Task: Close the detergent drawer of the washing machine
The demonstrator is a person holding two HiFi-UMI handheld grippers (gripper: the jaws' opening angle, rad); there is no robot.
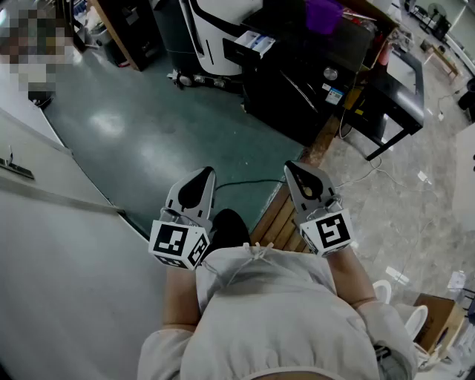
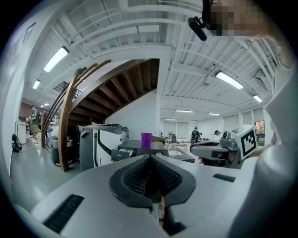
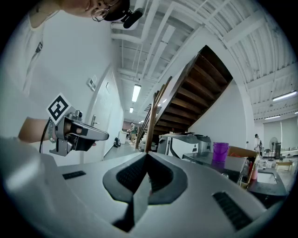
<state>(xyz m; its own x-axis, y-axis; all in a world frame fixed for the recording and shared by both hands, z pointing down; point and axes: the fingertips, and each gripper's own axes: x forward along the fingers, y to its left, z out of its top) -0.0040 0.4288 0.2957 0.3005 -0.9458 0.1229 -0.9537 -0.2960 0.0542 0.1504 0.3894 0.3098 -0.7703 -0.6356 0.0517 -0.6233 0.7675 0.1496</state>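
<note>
Your left gripper (image 2: pixel 150 158) has its jaws pressed together with nothing between them, and your right gripper (image 3: pixel 146 155) is clenched empty in the same way. Both hang side by side in front of your waist, tips aimed toward the dark washing machine (image 1: pixel 312 82) and well short of it. The detergent drawer (image 1: pixel 251 44) sticks out of the washing machine's front, at its left end as you face it, untouched. A purple cup (image 1: pixel 323 15) stands on top of the washing machine. Wooden planks (image 1: pixel 276 221) run from near its base toward your feet.
</note>
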